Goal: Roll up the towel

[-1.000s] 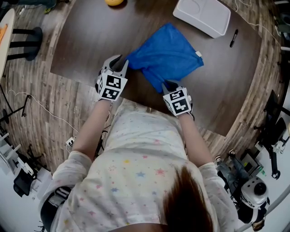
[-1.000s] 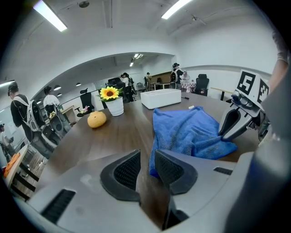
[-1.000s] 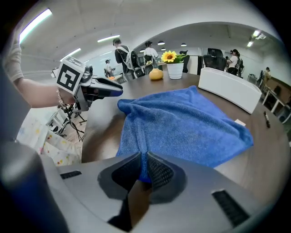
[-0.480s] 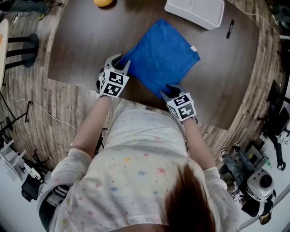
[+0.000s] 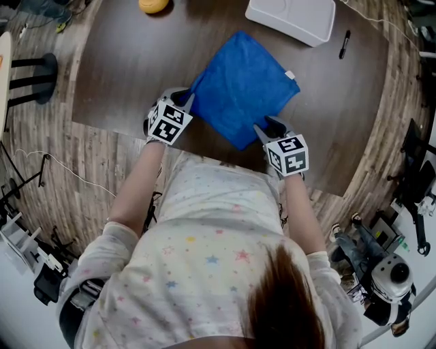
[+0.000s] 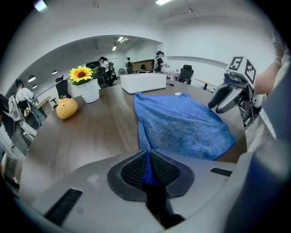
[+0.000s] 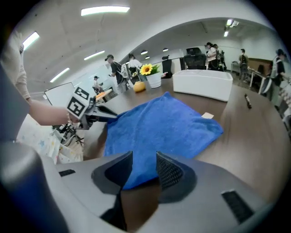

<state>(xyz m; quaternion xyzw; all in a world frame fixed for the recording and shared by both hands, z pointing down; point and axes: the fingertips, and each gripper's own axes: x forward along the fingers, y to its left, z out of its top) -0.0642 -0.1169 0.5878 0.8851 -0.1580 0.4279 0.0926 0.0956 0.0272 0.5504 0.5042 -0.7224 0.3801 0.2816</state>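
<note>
Towel: blue towel (image 5: pixel 242 85) lies spread flat on the table (image 5: pixel 122 61), set like a diamond with one corner toward the person; white tag at its right corner.
Towel, change: a second ago it was bunched and drawn in toward its near corner; now it lies smooth and squarer, and a little further up the table.
Left gripper: left gripper (image 5: pixel 184 100) sits at the towel's left corner, pointing steeply down.
Left jaws: clenched on that corner. In the left gripper view (image 6: pixel 148 164) a strip of blue cloth is pinched between the two pads. The jaws have just been closing; in the earlier frames they stood at the same corner.
Right gripper: right gripper (image 5: pixel 271 127) is at the near-right edge of the towel, beside the near corner.
Right gripper, change: it has shifted rightward from the near corner, where it was half a second ago.
Right jaws: released. In the right gripper view (image 7: pixel 144 169) the pads stand apart, with the towel's edge lying below the gap and no cloth pressed.
Far side of table: white tub (image 5: pixel 291 18), black pen (image 5: pixel 344 43), yellow round thing (image 5: pixel 154 5), all clear of the towel.
Left gripper view, extra: potted sunflower (image 6: pixel 83 82) behind the yellow thing.
</note>
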